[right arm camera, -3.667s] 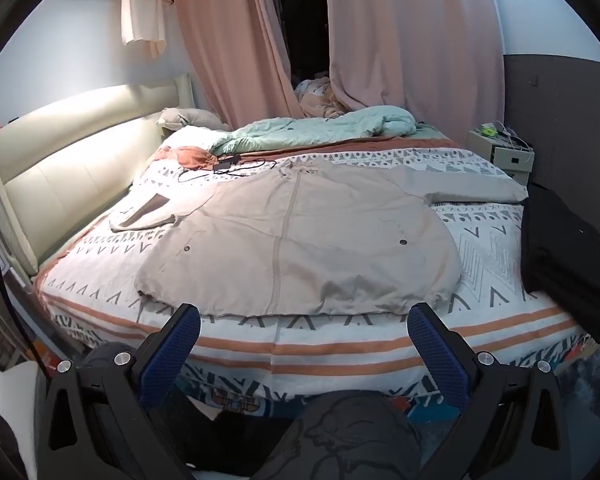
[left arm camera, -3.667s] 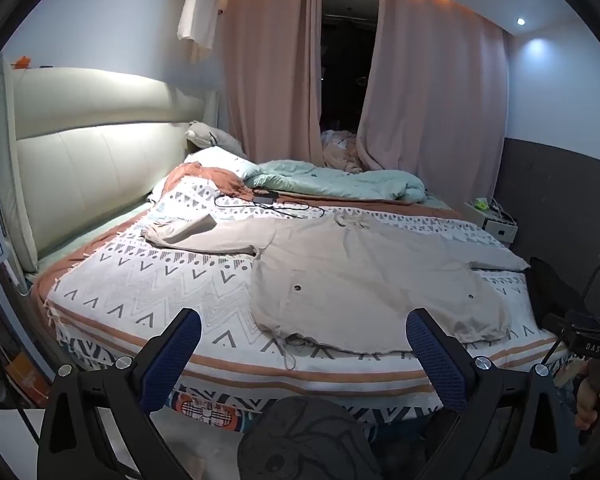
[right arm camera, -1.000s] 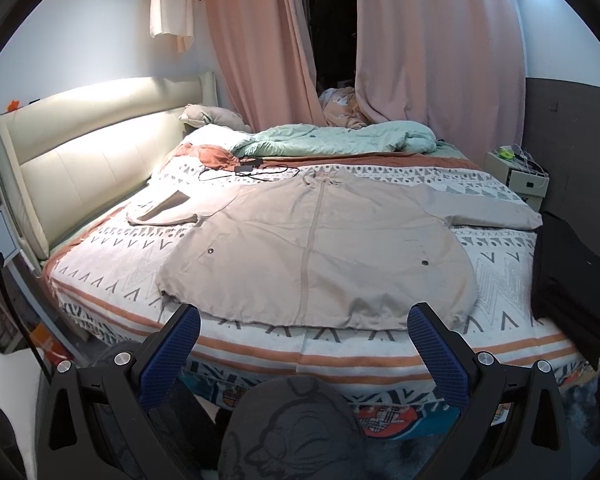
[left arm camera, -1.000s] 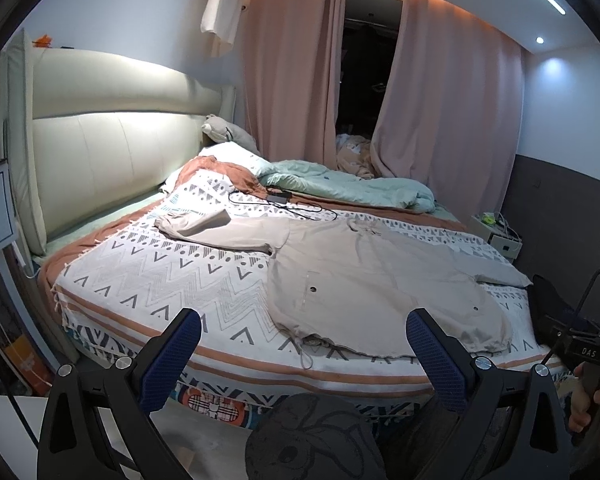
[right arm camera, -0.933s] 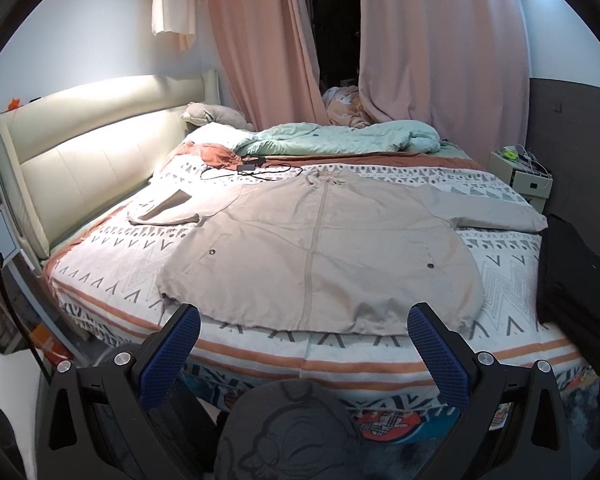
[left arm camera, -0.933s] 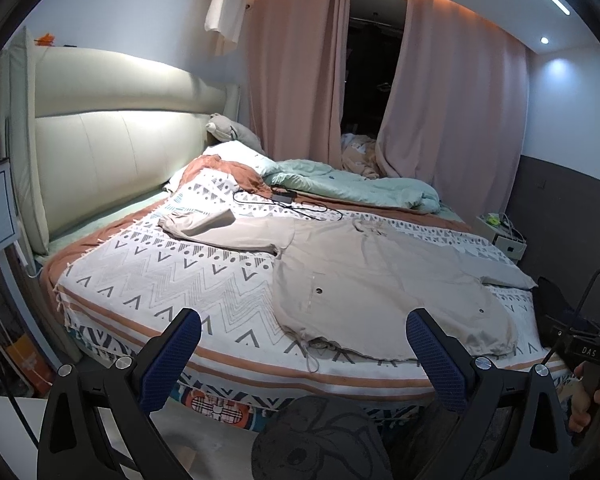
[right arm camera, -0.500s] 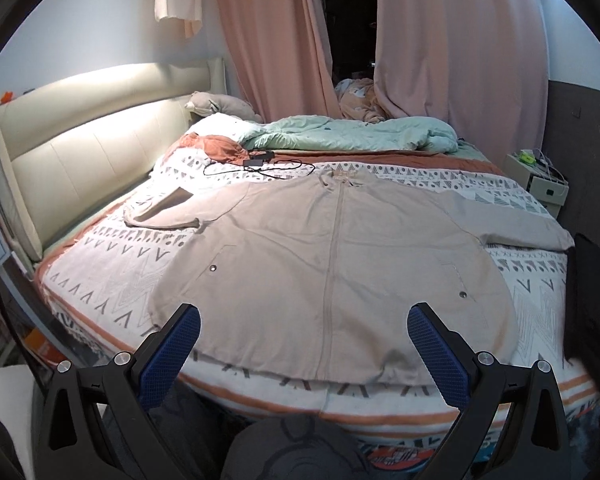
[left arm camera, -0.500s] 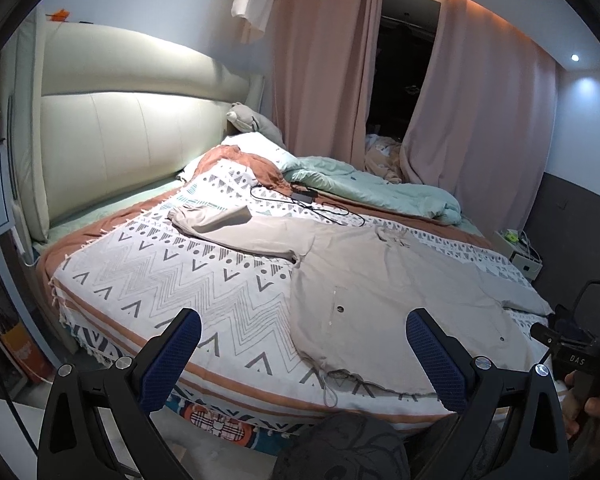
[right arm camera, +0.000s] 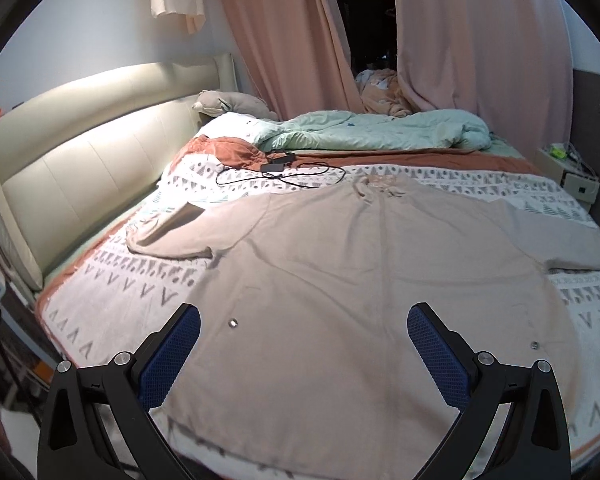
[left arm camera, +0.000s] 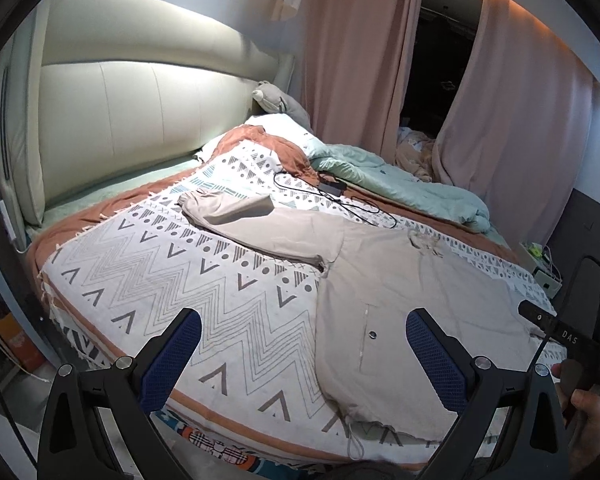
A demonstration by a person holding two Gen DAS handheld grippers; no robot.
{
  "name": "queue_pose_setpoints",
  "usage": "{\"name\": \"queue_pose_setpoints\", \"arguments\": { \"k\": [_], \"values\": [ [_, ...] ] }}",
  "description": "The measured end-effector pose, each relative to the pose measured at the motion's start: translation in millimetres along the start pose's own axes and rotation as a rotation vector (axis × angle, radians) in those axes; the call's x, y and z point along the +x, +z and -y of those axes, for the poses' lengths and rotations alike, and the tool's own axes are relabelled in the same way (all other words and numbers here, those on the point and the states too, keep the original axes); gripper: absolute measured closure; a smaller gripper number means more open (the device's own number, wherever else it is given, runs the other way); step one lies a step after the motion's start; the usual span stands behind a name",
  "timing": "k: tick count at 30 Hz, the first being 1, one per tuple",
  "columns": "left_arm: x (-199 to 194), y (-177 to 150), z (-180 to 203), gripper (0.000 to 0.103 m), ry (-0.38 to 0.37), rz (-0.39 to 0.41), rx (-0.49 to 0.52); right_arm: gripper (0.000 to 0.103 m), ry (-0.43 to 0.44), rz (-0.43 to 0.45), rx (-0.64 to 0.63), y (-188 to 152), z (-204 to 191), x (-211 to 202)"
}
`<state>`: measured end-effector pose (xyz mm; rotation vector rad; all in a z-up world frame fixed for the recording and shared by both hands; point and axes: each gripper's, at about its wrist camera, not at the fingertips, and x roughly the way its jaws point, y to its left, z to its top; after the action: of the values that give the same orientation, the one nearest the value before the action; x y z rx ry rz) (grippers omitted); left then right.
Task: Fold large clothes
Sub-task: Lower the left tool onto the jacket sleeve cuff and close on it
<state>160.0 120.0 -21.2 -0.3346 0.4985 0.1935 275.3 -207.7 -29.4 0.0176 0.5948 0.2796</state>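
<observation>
Lying flat on bed [left arm camera: 148, 264], beige jacket [right arm camera: 360, 280], prob. zipped; left claw [left arm camera: 298, 344] & right claw [right arm camera: 300, 344] wide, empty.

One beige jacket [right arm camera: 380, 288], one patterned bedspread [left arm camera: 172, 264], one green duvet [right arm camera: 380, 132], two pink curtains [right arm camera: 300, 32], one black charger cable [right arm camera: 284, 174] and two grippers are counted.

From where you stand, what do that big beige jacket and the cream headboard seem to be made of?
The big beige jacket looks like thin matte woven cloth, maybe cotton: soft creases, no sheen, small metal snaps. The cream headboard seems to be padded leather or imitation leather: smooth stitched panels with a soft gloss under the light. I cannot tell which.
</observation>
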Motion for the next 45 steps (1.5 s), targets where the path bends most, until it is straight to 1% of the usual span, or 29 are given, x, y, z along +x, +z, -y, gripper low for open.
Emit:
{"name": "queue_pose_setpoints", "arguments": {
  "k": [4, 6, 11, 13, 15, 16, 17, 19, 20, 23, 25, 27, 31, 34, 36, 38, 41, 45],
  "values": [
    [26.3, 9.9, -16.3, 0.001, 0.028, -0.016, -0.043, 0.0, 0.021, -0.007, 0.062, 18.1, -6.6, 35.6],
    [39.1, 14.8, -23.6, 0.005, 0.043, -0.027, -0.06, 0.0, 0.027, -0.011, 0.085, 27.6, -10.7, 53.9],
    [71.5, 28.9, -38.2, 0.007, 0.083, -0.043, -0.081, 0.0, 0.053, -0.031, 0.119, 46.8, -15.5, 91.4],
    [86.8, 34.0, -43.8, 0.01, 0.096, -0.053, -0.087, 0.0, 0.059, -0.021, 0.125, 54.4, -16.8, 106.3],
    [103.0, 38.2, -48.3, 0.015, 0.101, -0.074, -0.091, 0.003, 0.07, 0.004, 0.125, 60.4, -17.7, 119.6],
    [110.9, 40.1, -50.5, 0.016, 0.101, -0.086, -0.089, 0.008, 0.08, 0.0, 0.122, 62.5, -17.7, 127.2],
    [119.7, 42.7, -53.5, 0.016, 0.106, -0.095, -0.089, 0.015, 0.092, -0.003, 0.12, 63.3, -18.4, 134.6],
    [138.0, 48.9, -60.8, 0.016, 0.117, -0.11, -0.097, 0.019, 0.129, -0.011, 0.121, 59.0, -18.1, 150.0],
    [146.5, 52.1, -64.4, 0.016, 0.121, -0.117, -0.104, 0.019, 0.148, -0.021, 0.126, 53.6, -15.8, 157.8],
    [175.7, 62.7, -73.8, 0.021, 0.129, -0.136, -0.106, 0.019, 0.152, -0.067, 0.172, 38.8, -6.3, 176.5],
    [194.4, 68.3, -75.7, 0.021, 0.14, -0.149, -0.09, 0.019, 0.167, -0.091, 0.191, 30.8, 0.5, 187.1],
    [214.0, 74.1, -78.3, 0.021, 0.138, -0.161, -0.081, 0.02, 0.137, -0.119, 0.2, 21.9, 4.8, 198.0],
    [252.7, 82.7, -88.8, 0.021, 0.112, -0.198, -0.116, 0.02, 0.102, -0.188, 0.197, 8.5, 10.7, 222.2],
    [285.0, 88.4, -100.8, 0.025, 0.111, -0.235, -0.146, 0.02, 0.1, -0.216, 0.211, 3.5, 14.0, 239.6],
    [306.3, 91.6, -112.7, 0.028, 0.108, -0.246, -0.184, 0.02, 0.094, -0.233, 0.217, 1.2, 17.0, 249.5],
    [327.5, 94.2, -127.6, 0.031, 0.134, -0.253, -0.225, 0.02, 0.079, -0.253, 0.231, -1.3, 21.3, 257.3],
    [360.4, 95.4, -149.0, 0.04, 0.172, -0.268, -0.266, 0.02, 0.066, -0.271, 0.244, -3.6, 28.0, 264.3],
    [400.2, 97.3, -171.8, 0.041, 0.223, -0.28, -0.281, 0.02, 0.049, -0.284, 0.241, -4.4, 28.7, 271.1]
  ]
}}
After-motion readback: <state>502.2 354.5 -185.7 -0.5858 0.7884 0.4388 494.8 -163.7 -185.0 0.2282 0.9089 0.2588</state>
